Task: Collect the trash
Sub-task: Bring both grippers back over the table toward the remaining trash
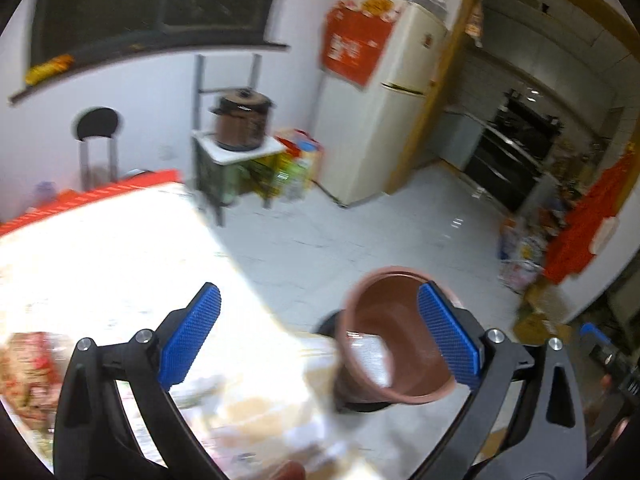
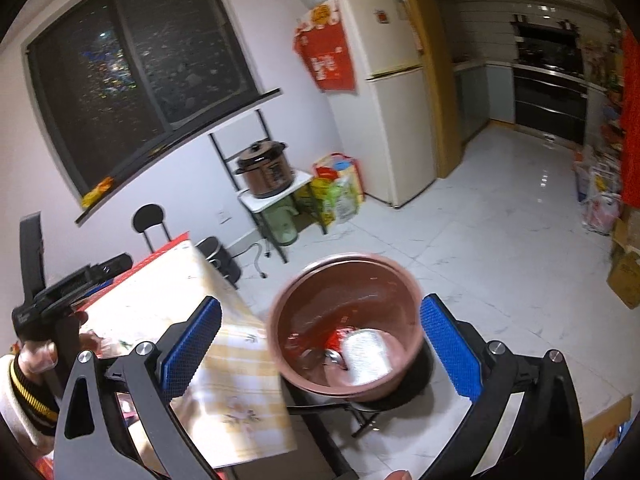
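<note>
A brown round bin (image 2: 348, 328) stands on a black stool beside the table's right edge. It holds a white wrapper (image 2: 366, 354) and a red wrapper (image 2: 338, 338). My right gripper (image 2: 320, 344) is open and empty, hovering over the bin and the table edge. My left gripper (image 1: 320, 336) is open and empty above the table edge, with the same bin (image 1: 394, 336) by its right finger. The left gripper's body (image 2: 60, 292) shows at the left of the right wrist view. A red patterned packet (image 1: 28, 368) lies on the table at far left.
The table (image 2: 224, 368) has a yellow-checked floral cloth. A brown cooker (image 2: 266, 168) sits on a small stand, bags beside it. A fridge (image 2: 388, 96) stands further back. A black chair (image 2: 150, 220) is by the wall. Boxes (image 2: 624, 276) line the right side.
</note>
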Demonstrator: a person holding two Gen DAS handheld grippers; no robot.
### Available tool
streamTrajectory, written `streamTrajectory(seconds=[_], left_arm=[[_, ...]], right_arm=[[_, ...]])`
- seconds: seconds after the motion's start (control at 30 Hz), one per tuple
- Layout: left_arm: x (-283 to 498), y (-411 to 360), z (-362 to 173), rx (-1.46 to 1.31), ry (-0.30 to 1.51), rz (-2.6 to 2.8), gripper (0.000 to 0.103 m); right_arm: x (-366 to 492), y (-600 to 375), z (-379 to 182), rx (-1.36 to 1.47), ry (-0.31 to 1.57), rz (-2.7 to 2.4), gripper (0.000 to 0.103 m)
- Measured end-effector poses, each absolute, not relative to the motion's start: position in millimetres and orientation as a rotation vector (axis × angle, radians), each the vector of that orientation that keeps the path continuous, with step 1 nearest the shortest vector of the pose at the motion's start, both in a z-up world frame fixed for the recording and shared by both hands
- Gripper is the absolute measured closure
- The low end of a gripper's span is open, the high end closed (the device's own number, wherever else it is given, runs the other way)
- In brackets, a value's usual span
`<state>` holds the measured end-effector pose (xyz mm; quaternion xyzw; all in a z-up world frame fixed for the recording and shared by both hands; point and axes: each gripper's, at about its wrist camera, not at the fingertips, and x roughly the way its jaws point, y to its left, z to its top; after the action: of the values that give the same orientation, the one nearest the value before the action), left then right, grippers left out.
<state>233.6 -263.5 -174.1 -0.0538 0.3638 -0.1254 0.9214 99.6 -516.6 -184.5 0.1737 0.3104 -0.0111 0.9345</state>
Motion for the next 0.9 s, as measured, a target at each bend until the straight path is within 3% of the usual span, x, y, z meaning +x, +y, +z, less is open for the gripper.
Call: streamTrajectory(seconds=[0.33,0.63,0.9], left_arm=[[172,-105,-166,-0.199,0.737,0.091,0.006],[70,44,-170,-0.334,0.742,0.369,0.006],[6,116,-177,-0.413,0.751,0.459,0.006]], right_arm=[[142,-433,-178,0.317,0.654,0.186,0.005],[169,-328,-176,0.245,0.717,0.377,0.005],[168,-239,-167,0.181,0.741,0.467,0.005]])
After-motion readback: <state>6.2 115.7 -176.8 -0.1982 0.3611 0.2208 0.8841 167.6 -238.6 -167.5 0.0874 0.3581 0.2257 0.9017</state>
